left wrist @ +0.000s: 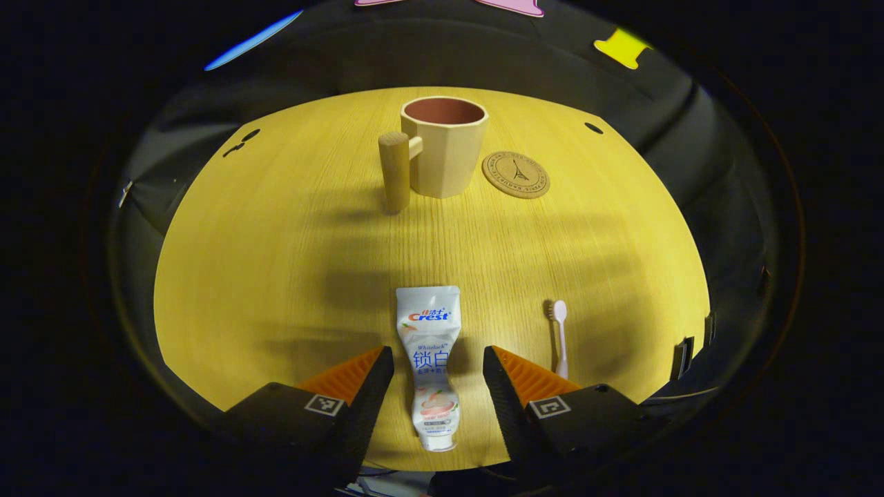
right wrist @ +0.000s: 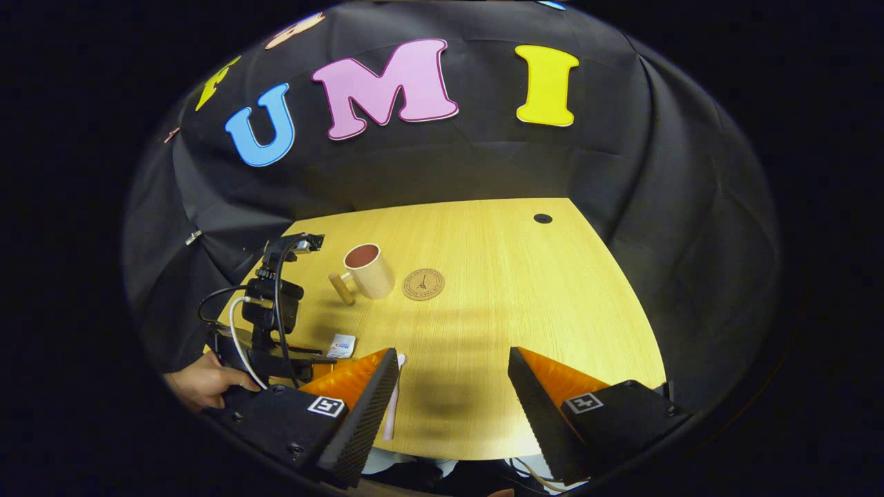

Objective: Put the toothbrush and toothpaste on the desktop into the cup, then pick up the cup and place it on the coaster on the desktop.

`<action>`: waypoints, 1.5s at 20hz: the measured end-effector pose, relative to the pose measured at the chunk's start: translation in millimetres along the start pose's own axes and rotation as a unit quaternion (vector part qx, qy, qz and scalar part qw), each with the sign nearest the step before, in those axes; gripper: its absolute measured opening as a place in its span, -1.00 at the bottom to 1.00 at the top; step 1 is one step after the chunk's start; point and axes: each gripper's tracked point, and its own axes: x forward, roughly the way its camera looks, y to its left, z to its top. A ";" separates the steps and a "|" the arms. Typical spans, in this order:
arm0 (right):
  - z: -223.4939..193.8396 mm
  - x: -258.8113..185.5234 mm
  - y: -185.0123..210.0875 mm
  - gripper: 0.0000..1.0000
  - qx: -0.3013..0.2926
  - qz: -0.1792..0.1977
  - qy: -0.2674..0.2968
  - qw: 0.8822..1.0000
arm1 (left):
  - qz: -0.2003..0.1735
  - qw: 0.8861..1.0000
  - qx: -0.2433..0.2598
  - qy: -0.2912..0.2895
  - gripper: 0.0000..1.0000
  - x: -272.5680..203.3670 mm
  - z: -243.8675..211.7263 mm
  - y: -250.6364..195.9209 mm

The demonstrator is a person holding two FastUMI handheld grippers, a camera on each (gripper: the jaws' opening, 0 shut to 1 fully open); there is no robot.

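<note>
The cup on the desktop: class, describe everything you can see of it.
The cup is a pale beige, faceted mug, plastic-looking, with a reddish-brown inside. A thick wood-like cylindrical handle joins it by a short peg. It stands upright and looks empty, on the yellow desktop, just beside the round coaster. Nothing grips it.

Sharp fisheye views bend the brightly lit desktop (left wrist: 276, 262), crossed by soft shadows.

yellow wooden desktop (left wrist: 276, 276), black cloth wall (right wrist: 656, 207)
</note>
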 end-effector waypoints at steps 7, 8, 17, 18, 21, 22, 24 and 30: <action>-9.9 14.9 0.7 0.97 0.007 0.016 0.021 1.000 | 0.031 0.999 -0.004 0.044 0.51 17.4 -8.2 6.0; -13.1 17.7 2.1 0.96 0.008 0.019 0.026 0.999 | 0.031 0.999 -0.006 0.039 0.56 19.8 -6.0 5.7; -30.1 36.1 19.9 0.97 0.015 0.056 0.046 0.997 | 0.030 0.997 0.001 0.070 0.53 21.8 -6.4 2.4; -42.6 39.9 21.7 0.70 0.005 0.058 0.064 0.996 | 0.029 0.997 0.003 0.066 0.48 21.6 -6.7 1.6; -54.7 46.3 23.7 0.96 0.038 0.066 0.083 0.994 | 0.022 0.998 0.024 0.054 0.29 21.8 -6.8 1.4; -59.2 47.4 23.1 0.63 0.050 0.067 0.089 0.993 | 0.021 0.998 0.030 0.053 0.09 20.8 -6.9 -0.2; -69.8 52.0 16.7 0.67 0.050 0.054 0.103 0.992 | 0.018 0.998 0.038 0.053 -0.12 19.8 -6.5 -1.7; -98.7 56.5 31.1 0.57 0.032 0.051 0.145 0.988 | -0.014 0.997 0.062 0.037 -0.58 19.1 -4.1 -3.2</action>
